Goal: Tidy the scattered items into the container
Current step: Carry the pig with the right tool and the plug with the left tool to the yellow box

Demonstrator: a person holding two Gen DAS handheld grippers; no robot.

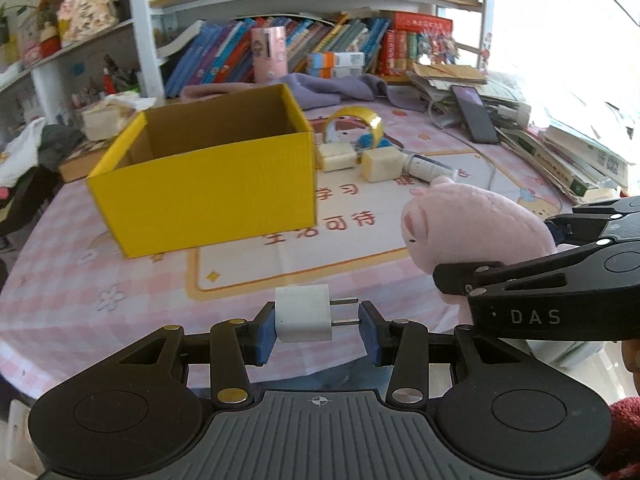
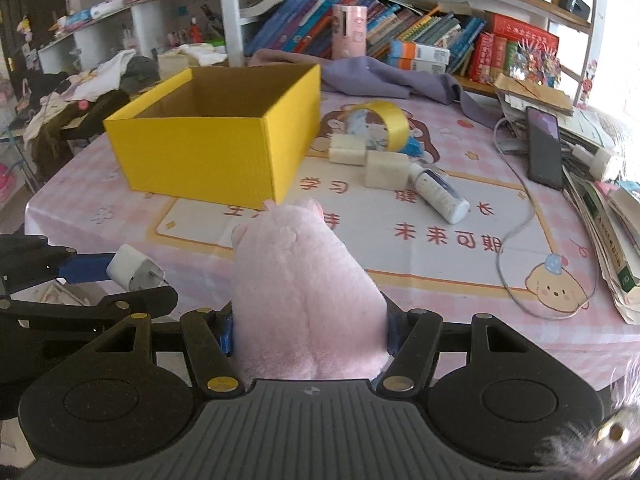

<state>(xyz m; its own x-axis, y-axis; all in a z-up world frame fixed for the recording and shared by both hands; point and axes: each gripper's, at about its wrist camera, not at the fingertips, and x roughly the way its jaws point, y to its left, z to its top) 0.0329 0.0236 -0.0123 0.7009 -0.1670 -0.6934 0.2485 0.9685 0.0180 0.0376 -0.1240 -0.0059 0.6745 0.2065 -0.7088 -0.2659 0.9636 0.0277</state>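
My left gripper [image 1: 318,320] is shut on a white charger plug [image 1: 304,314]; its blue pads press on the body and the prong ends. It hovers over the near table edge, in front of the open yellow cardboard box [image 1: 208,184]. My right gripper [image 2: 310,332] is shut on a pink plush toy [image 2: 304,292], which hides most of its pads. In the right wrist view, the left gripper [image 2: 128,278] with the plug [image 2: 134,272] sits just left of the toy, and the box [image 2: 208,152] lies ahead and left. The box interior looks empty.
Right of the box lie a yellow tape roll [image 2: 384,120], two white blocks [image 2: 347,154] [image 2: 386,170] and a white tube [image 2: 440,194]. A phone [image 2: 542,148], a cable [image 2: 516,240] and stacked papers crowd the right edge. A purple cloth [image 2: 392,76] and bookshelves stand behind.
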